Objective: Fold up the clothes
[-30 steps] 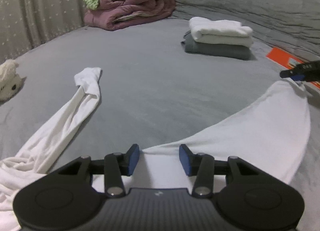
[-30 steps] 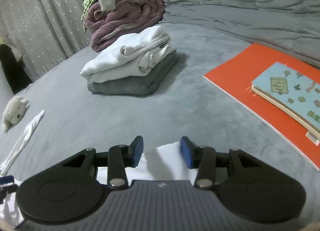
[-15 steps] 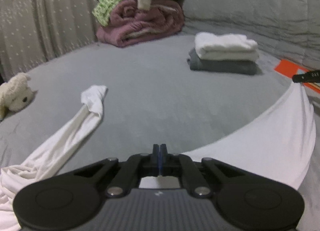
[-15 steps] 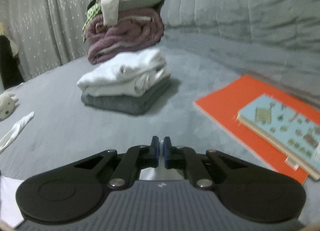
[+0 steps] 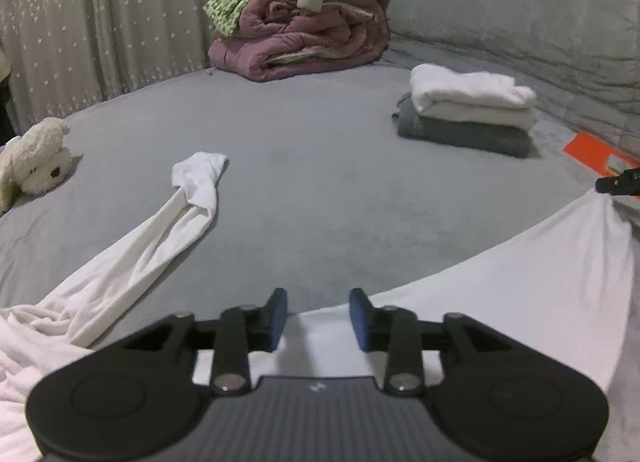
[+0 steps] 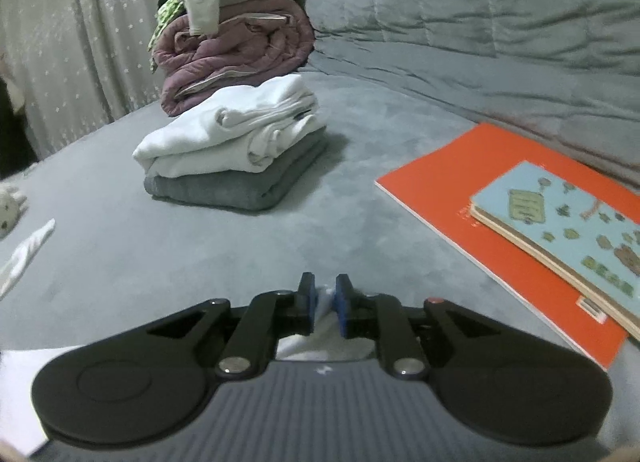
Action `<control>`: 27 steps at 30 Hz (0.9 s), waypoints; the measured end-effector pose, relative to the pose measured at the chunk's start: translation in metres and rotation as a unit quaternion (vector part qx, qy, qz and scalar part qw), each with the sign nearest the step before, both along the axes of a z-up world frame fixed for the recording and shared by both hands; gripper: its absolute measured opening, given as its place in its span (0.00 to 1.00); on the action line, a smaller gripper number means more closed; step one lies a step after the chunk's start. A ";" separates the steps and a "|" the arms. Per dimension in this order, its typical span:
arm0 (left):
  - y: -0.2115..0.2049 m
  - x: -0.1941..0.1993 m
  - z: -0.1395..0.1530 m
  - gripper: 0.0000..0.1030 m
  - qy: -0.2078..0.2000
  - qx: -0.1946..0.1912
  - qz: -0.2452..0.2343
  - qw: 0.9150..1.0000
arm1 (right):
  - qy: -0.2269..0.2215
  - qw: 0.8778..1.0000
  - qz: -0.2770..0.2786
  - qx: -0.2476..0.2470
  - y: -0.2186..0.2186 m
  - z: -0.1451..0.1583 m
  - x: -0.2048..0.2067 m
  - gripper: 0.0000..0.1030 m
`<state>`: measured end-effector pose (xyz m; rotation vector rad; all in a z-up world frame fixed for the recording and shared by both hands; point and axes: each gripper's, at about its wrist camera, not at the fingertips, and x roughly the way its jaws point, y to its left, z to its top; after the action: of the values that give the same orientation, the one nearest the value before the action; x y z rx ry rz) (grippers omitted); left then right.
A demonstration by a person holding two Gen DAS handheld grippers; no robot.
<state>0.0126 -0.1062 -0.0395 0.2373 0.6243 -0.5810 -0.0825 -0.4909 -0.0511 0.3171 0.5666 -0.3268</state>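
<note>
A white long-sleeved garment point(image 5: 520, 282) lies spread on the grey bed point(image 5: 320, 190), and one sleeve point(image 5: 188, 214) stretches away to the left. My left gripper point(image 5: 319, 318) hovers over the garment's near edge, open, with nothing between its blue pads. At the far right of the left wrist view, my right gripper's tip point(image 5: 618, 184) pinches a raised corner of the cloth. In the right wrist view my right gripper point(image 6: 324, 300) is shut on a thin fold of the white garment point(image 6: 320, 336).
A folded white garment on a folded grey one point(image 6: 232, 150) sits mid-bed. A rolled purple quilt point(image 5: 304, 42) with bedding on top stands behind. A plush toy point(image 5: 36, 158) lies at left. An orange book point(image 6: 480, 190) under a blue book point(image 6: 568, 222) lies at right.
My left gripper shut on the garment's edge half a second ago and has opened again. My right gripper went from open to shut on the cloth and lifted its corner.
</note>
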 end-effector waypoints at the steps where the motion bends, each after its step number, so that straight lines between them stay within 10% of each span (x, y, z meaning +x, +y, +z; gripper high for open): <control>1: 0.001 -0.003 0.001 0.36 0.002 -0.001 -0.006 1.000 | -0.001 1.000 -0.003 0.008 -0.003 0.002 -0.003 0.23; 18: 0.085 -0.054 0.008 0.70 0.006 0.032 0.030 0.999 | 0.004 0.997 0.013 0.082 0.037 0.027 -0.012 0.48; 27: 0.143 -0.057 0.017 0.80 0.007 0.047 0.091 0.995 | 0.011 0.991 0.113 0.063 0.129 0.037 0.021 0.52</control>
<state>-0.0447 0.0364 -0.0227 0.2618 0.6806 -0.3785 -0.0616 -0.3619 -0.0142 0.3677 0.6401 -0.0751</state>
